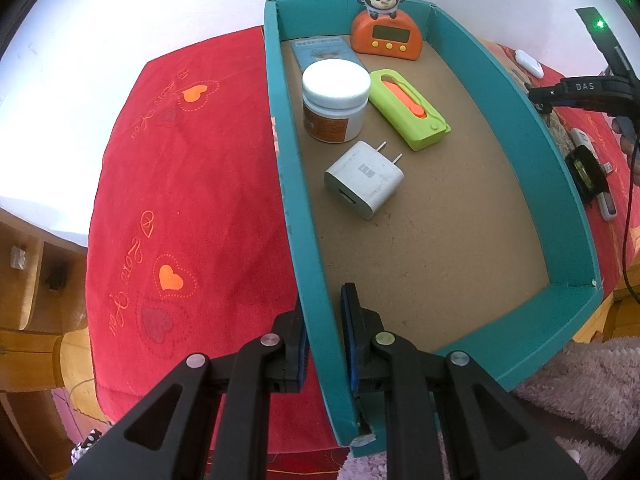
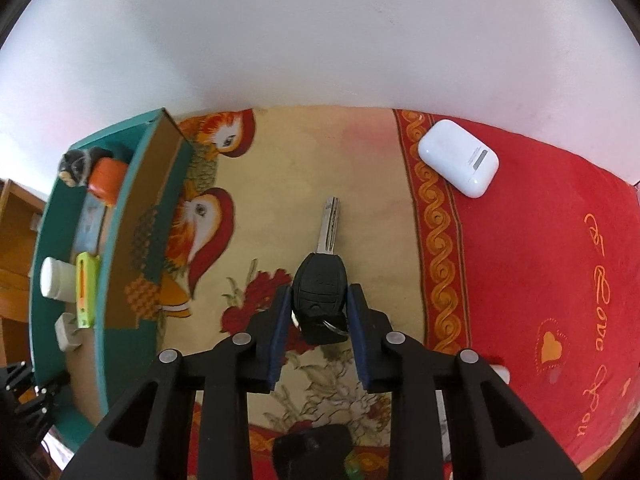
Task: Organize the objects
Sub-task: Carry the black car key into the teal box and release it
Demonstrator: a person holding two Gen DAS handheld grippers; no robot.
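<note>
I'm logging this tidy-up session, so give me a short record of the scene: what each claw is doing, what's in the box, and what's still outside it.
left claw: straddles the left wall of the teal box, one finger outside and one inside; contact unclear
right claw: closed around the black car key, blade pointing away
in box: monkey timer, white jar, green cutter, white charger, blue packet
outside box: white earbud case on the red cloth
</note>
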